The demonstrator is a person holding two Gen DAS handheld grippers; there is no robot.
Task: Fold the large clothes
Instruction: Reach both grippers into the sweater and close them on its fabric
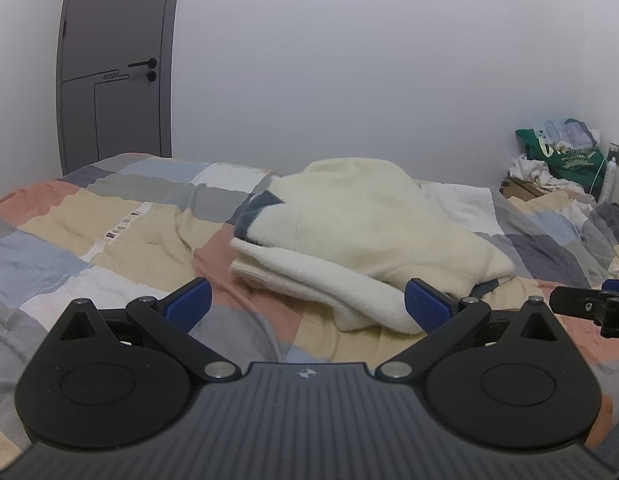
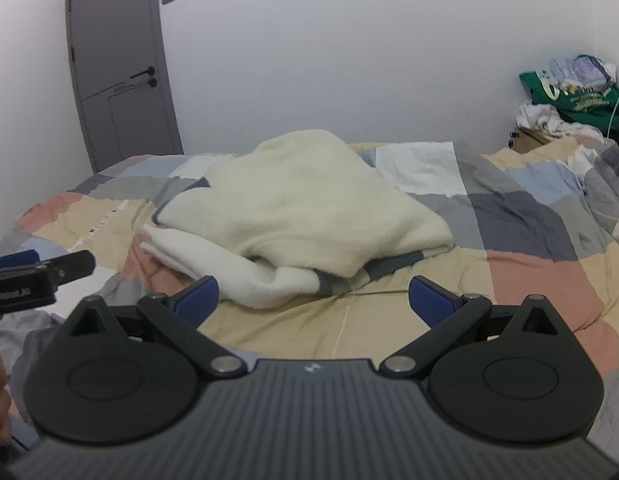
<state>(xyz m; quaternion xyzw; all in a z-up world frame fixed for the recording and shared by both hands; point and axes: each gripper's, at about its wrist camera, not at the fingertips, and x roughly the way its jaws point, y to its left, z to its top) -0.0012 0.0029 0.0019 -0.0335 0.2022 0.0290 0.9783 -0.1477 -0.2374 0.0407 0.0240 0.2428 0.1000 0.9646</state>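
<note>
A cream fleece garment with dark grey trim lies folded in a heap on the patchwork bed cover. It also shows in the right wrist view, on the same cover. My left gripper is open and empty, held just short of the garment's near edge. My right gripper is open and empty, also just in front of the garment. The right gripper's tip shows at the left view's right edge; the left gripper's tip shows at the right view's left edge.
A grey door stands in the far left wall. A green bag and a pile of clothes on a cardboard box sit in the far right corner. A white wall runs behind the bed.
</note>
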